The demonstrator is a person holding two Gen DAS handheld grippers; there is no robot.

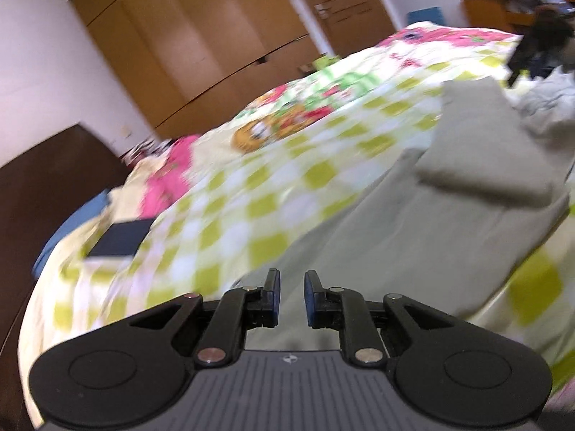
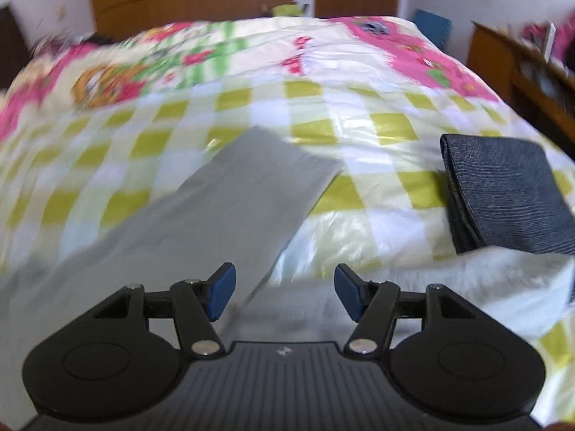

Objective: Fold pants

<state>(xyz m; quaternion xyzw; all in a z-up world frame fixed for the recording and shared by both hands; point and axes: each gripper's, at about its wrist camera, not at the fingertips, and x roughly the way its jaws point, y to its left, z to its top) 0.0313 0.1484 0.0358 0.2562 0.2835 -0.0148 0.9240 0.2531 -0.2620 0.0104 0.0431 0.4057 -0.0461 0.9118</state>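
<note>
Grey pants (image 2: 230, 194) lie on the checked bedspread (image 2: 323, 133), partly folded, beside a folded dark garment (image 2: 503, 194); left gripper (image 1: 291, 296) jaws slightly apart, right gripper (image 2: 285, 292) jaws wide, both holding nothing

The left gripper (image 1: 291, 298) sits at the bottom centre of its frame; its jaws stand a little apart, holding nothing. The right gripper (image 2: 285, 292), also at the bottom centre, has its jaws wide apart and empty.
</note>
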